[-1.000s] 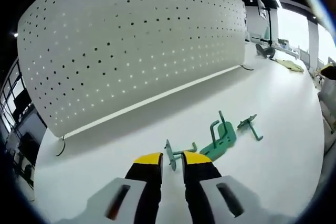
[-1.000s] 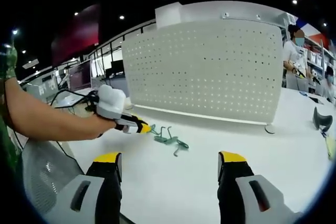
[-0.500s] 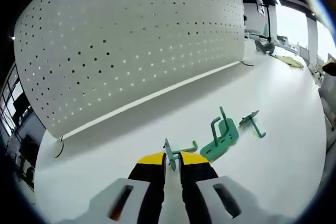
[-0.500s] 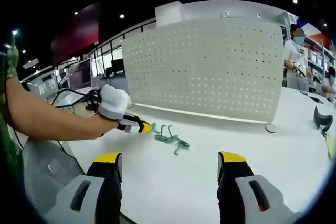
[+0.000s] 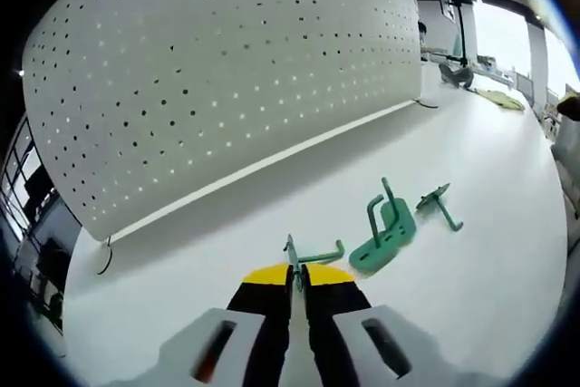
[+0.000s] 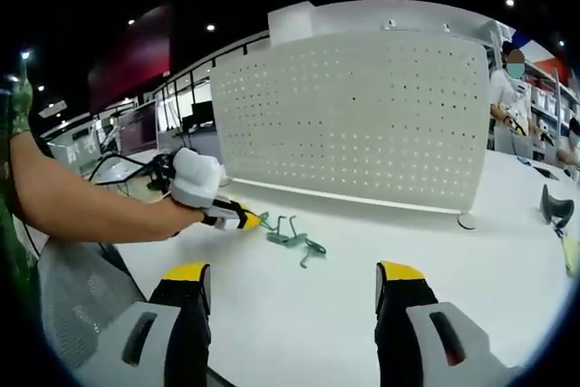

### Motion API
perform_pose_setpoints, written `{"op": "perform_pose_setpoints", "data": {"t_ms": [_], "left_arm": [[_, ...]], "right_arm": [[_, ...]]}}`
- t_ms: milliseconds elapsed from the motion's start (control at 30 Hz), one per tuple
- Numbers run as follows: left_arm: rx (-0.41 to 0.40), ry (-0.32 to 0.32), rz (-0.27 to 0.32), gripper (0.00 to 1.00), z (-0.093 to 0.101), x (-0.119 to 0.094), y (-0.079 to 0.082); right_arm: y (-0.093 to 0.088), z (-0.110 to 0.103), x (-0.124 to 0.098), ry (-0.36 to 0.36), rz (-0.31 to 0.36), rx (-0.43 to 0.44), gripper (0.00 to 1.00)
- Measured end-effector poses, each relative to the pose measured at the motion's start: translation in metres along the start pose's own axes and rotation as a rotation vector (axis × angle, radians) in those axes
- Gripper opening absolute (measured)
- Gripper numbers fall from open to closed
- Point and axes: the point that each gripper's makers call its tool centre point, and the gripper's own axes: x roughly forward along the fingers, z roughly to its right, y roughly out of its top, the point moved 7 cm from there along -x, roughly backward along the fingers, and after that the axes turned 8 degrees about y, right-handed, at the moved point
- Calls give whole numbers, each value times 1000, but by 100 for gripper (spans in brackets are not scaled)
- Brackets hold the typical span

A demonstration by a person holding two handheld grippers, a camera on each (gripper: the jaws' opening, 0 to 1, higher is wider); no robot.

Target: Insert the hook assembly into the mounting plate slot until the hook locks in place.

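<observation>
Three green metal pieces lie on the white table. A hook [image 5: 313,252] with a flat end plate sits between the yellow tips of my left gripper [image 5: 297,274], which is shut on it. Just right of it lies a green mounting plate [image 5: 385,232] with two upright prongs, and beyond that a second small hook [image 5: 439,206]. In the right gripper view the same green cluster [image 6: 292,239] lies mid-table, with the left gripper [image 6: 246,220] at its left end, held by a person's arm. My right gripper [image 6: 294,280] hangs open well short of the pieces, nothing between its fingers.
A large white pegboard panel [image 5: 227,79] stands upright along the table behind the parts, on small feet [image 6: 466,222]. A dark object [image 6: 554,206] and a yellowish item rest at the far right of the table. A person [image 6: 510,101] stands behind the panel's right end.
My left gripper's jaws have closed from a wide gap onto the near hook's end plate. The right gripper stays still and open.
</observation>
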Motion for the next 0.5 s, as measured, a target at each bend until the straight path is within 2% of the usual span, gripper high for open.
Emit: {"op": "perform_pose_setpoints", "data": {"t_ms": [500], "left_arm": [[-5, 13, 3, 4, -4, 3, 0]], "right_arm": [[0, 0, 0, 1, -2, 2, 75]]}}
